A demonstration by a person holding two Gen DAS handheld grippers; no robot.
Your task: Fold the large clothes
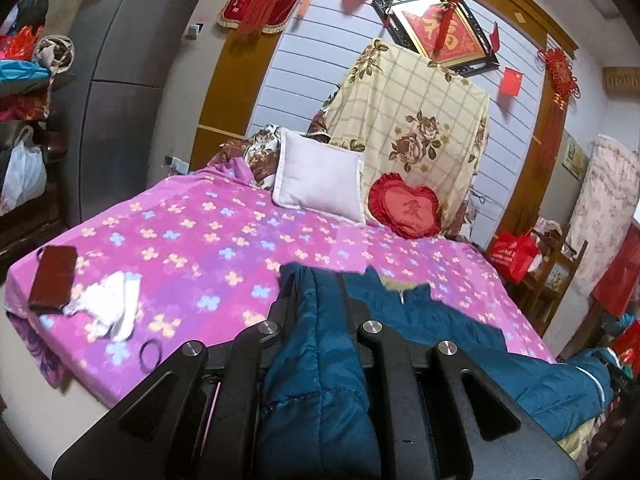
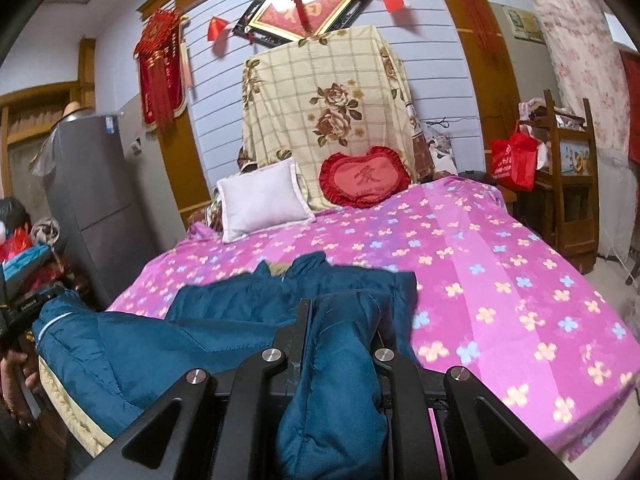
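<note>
While the left gripper [image 1: 316,304] and right gripper [image 2: 344,320] each pinched the blue coat [image 2: 224,308] near the bed's [image 2: 500,280] front edge, a loose pinch could drop it

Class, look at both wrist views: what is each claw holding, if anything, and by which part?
Both hold the teal padded jacket: the left claw and the right claw each pinch a bunched fold of its near edge.

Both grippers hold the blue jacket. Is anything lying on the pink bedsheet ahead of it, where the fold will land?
Nothing visible does. The bedsheet ahead of the blue jacket is bare up to the white pillow and red heart cushion. The phone and white cloth lie far left.
</note>
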